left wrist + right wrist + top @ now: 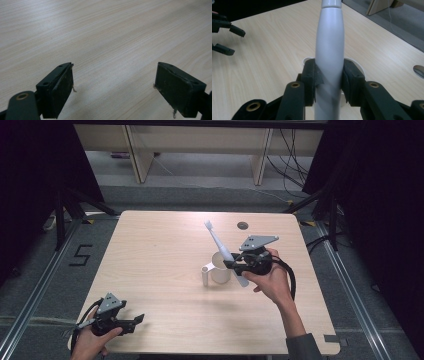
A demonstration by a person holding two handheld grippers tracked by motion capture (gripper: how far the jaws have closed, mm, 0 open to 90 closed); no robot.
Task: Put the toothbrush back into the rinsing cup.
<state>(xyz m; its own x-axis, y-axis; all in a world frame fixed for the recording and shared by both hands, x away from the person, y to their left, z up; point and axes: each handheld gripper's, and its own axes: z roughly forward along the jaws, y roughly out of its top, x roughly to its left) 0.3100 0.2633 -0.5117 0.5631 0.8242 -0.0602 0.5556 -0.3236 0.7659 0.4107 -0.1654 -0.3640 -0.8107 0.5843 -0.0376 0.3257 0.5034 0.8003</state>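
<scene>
Down at the table's (150, 270) near-left corner my left gripper (134, 321) idles with jaws spread on nothing, parked clear of the work. Rightward, my right gripper (231, 263) clamps the toothbrush (218, 241) mid-handle, tilted over the cup (220, 267) (probably to drop it in), with bare wood all around.

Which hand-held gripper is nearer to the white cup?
Right. The right hand-held gripper holds a toothbrush directly beside the white cup; the left hand-held gripper sits open, far off near the table's front-left corner.
</scene>
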